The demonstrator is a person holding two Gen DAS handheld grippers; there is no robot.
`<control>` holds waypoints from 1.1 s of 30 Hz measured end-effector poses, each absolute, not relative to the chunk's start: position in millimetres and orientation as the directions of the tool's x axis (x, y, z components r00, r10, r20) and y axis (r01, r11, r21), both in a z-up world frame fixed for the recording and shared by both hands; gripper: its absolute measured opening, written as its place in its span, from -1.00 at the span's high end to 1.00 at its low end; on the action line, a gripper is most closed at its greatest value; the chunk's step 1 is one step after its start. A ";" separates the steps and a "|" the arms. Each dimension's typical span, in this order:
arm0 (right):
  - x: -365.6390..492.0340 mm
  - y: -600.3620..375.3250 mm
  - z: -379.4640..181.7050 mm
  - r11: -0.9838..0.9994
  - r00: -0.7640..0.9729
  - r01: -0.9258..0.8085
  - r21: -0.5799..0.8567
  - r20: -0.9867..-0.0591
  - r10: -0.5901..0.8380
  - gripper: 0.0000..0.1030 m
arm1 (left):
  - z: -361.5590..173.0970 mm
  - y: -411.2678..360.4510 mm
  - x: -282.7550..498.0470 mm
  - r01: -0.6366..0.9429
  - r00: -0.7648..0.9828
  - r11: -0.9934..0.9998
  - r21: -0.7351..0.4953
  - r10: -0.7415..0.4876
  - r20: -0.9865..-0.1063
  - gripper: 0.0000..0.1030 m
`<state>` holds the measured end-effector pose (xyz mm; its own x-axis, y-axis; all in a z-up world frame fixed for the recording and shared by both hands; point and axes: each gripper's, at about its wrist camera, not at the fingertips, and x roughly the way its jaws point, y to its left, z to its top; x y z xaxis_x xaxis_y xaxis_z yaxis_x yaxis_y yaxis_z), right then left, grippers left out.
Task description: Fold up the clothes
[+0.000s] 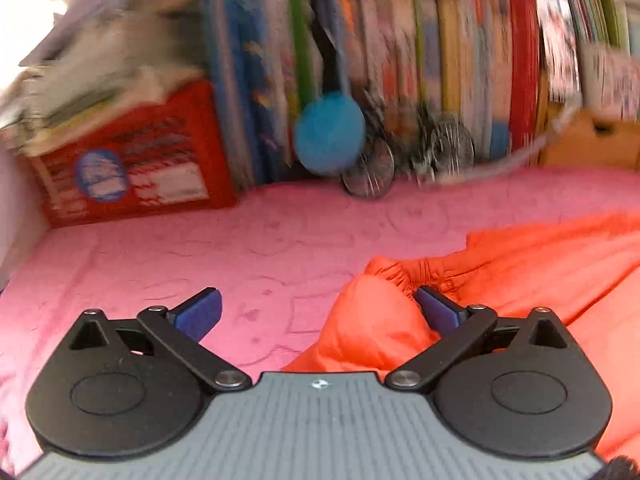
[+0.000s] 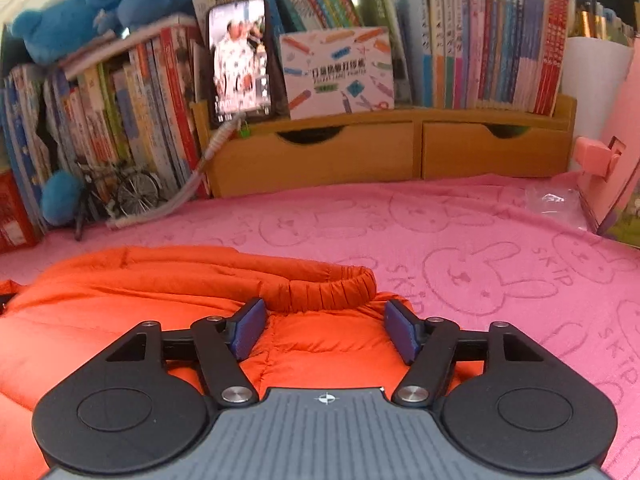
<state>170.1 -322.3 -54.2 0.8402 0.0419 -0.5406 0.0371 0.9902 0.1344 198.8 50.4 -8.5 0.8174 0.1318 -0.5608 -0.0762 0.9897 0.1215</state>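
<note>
An orange puffer jacket (image 2: 120, 292) lies on the pink bunny-print blanket (image 2: 480, 240). In the right wrist view its sleeve is laid across the body, with the elastic cuff (image 2: 328, 288) just ahead of my right gripper (image 2: 326, 330). That gripper is open, its blue pads (image 2: 250, 332) apart over the quilted fabric without pinching it. In the left wrist view, which is blurred, the jacket (image 1: 520, 264) fills the lower right. My left gripper (image 1: 318, 308) stands wide open; a fold of orange fabric (image 1: 372, 320) bulges beside its right pad, and its left pad hangs over bare blanket (image 1: 200, 248).
Behind the blanket runs a wall of books (image 2: 480, 40) on a wooden drawer unit (image 2: 360, 156). A phone (image 2: 240, 60) on a flexible stand, a small model bicycle (image 2: 132, 192), a blue fluffy ball (image 1: 330, 138) and a red box (image 1: 132, 164) stand at the back.
</note>
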 end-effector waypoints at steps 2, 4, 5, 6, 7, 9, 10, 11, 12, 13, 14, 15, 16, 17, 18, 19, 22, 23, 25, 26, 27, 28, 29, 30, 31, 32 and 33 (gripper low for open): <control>157.7 -320.4 -45.7 0.991 0.870 0.031 0.131 -0.492 0.038 -0.62 | 9.2 44.2 175.1 -0.068 0.862 0.990 0.121 0.119 -0.492 -0.89; 146.1 -315.5 -37.4 0.992 0.897 0.011 0.127 -0.439 0.046 -0.62 | 24.9 26.1 148.9 -0.011 0.909 0.992 0.128 0.064 -0.412 -0.89; 141.3 -310.7 -33.8 0.992 0.908 -0.011 0.127 -0.414 0.063 -0.61 | 30.7 16.2 137.0 0.026 0.926 0.991 0.131 0.026 -0.376 -0.89; 137.5 -304.4 -30.1 0.992 0.916 -0.028 0.121 -0.394 0.074 -0.58 | 33.0 6.0 128.2 0.068 0.937 0.988 0.136 -0.017 -0.349 -0.89; 134.3 -297.2 -26.5 0.993 0.923 -0.043 0.111 -0.377 0.082 -0.47 | 32.9 -6.2 120.7 0.112 0.942 0.982 0.150 -0.057 -0.330 -0.89; 132.6 -280.1 -22.1 0.992 0.920 -0.095 0.080 -0.374 0.118 -0.34 | 23.2 -32.3 114.3 0.176 0.941 0.960 0.219 -0.099 -0.322 -0.89; 132.6 -270.5 -20.2 0.991 0.915 -0.123 0.061 -0.379 0.137 -0.34 | 16.0 -44.4 115.0 0.194 0.939 0.944 0.265 -0.101 -0.327 -0.89; 134.5 -262.2 -21.7 0.989 0.908 -0.145 0.040 -0.391 0.149 -0.32 | 7.0 -54.3 120.4 0.193 0.937 0.928 0.320 -0.078 -0.340 -0.88; 136.6 -254.0 -23.3 0.986 0.901 -0.166 0.020 -0.403 0.160 -0.31 | -0.7 -60.2 127.4 0.186 0.934 0.916 0.355 -0.053 -0.354 -0.87; 140.8 -248.7 -27.6 0.986 0.893 -0.168 -0.002 -0.424 0.152 -0.31 | -6.1 -59.7 137.0 0.169 0.928 0.917 0.361 -0.024 -0.373 -0.86; 145.1 -243.6 -32.0 0.985 0.884 -0.171 -0.024 -0.445 0.142 -0.31 | -10.3 -56.9 145.9 0.144 0.923 0.921 0.363 0.008 -0.386 -0.86; 150.7 -242.5 -36.6 0.986 0.880 -0.161 -0.041 -0.459 0.125 -0.31 | -12.6 -50.4 153.7 0.107 0.919 0.928 0.357 0.045 -0.391 -0.86; 156.3 -241.6 -41.3 0.987 0.876 -0.151 -0.057 -0.471 0.106 -0.32 | -15.0 -43.3 161.9 0.070 0.914 0.932 0.357 0.084 -0.396 -0.86; 159.4 -243.8 -42.9 0.988 0.873 -0.139 -0.066 -0.480 0.091 -0.34 | -16.4 -35.1 169.9 0.033 0.909 0.930 0.366 0.124 -0.398 -0.86; 162.3 -246.2 -44.5 0.989 0.870 -0.127 -0.075 -0.488 0.075 -0.37 | -16.0 -26.4 176.8 0.000 0.904 0.928 0.373 0.160 -0.398 -0.87; 165.2 -248.6 -46.0 0.990 0.867 -0.116 -0.083 -0.495 0.060 -0.38 | -15.4 -16.0 183.0 -0.023 0.895 0.930 0.367 0.183 -0.407 -0.87; 166.6 -256.3 -48.6 0.984 0.871 -0.081 -0.160 -0.491 -0.008 -0.40 | -17.0 7.8 186.9 -0.072 0.869 0.935 0.348 0.230 -0.438 -0.87; 165.3 -257.2 -50.1 0.978 0.875 -0.067 -0.196 -0.483 -0.037 -0.43 | -19.1 12.9 186.3 -0.085 0.867 0.926 0.367 0.250 -0.430 -0.87; 164.5 -266.8 -51.4 0.976 0.872 -0.038 -0.216 -0.484 -0.073 -0.43 | -21.3 19.6 184.4 -0.089 0.866 0.916 0.391 0.265 -0.423 -0.87; 165.5 -273.3 -50.3 0.976 0.867 -0.013 -0.216 -0.489 -0.097 -0.43 | -22.0 22.1 183.4 -0.086 0.866 0.913 0.399 0.267 -0.422 -0.88; 167.1 -282.7 -51.0 0.978 0.858 0.019 -0.209 -0.499 -0.123 -0.47 | -22.3 24.6 182.8 -0.090 0.865 0.908 0.408 0.275 -0.420 -0.88; 168.8 -292.3 -51.8 0.978 0.847 0.050 -0.202 -0.510 -0.149 -0.53 | -22.0 27.8 183.3 -0.103 0.860 0.904 0.414 0.290 -0.420 -0.88; 170.5 -301.9 -52.6 0.977 0.836 0.082 -0.195 -0.521 -0.174 -0.52 | -21.7 32.1 184.7 -0.110 0.856 0.904 0.412 0.297 -0.423 -0.88; 170.0 -312.7 -50.9 0.979 0.825 0.105 -0.173 -0.534 -0.183 -0.54 | -21.5 36.5 186.1 -0.117 0.852 0.904 0.410 0.303 -0.426 -0.90; 169.7 -322.7 -50.7 0.983 0.819 0.115 -0.146 -0.546 -0.177 -0.55 | -21.5 40.4 186.2 -0.122 0.850 0.903 0.412 0.309 -0.427 -0.92; 169.5 -332.6 -50.6 0.985 0.813 0.124 -0.119 -0.558 -0.170 -0.60 | -21.9 43.6 184.2 -0.123 0.850 0.900 0.419 0.313 -0.423 -0.94; 168.9 -338.4 -50.7 0.986 0.808 0.126 -0.113 -0.565 -0.168 -0.65 | -21.9 46.5 182.3 -0.124 0.851 0.898 0.421 0.315 -0.421 -0.97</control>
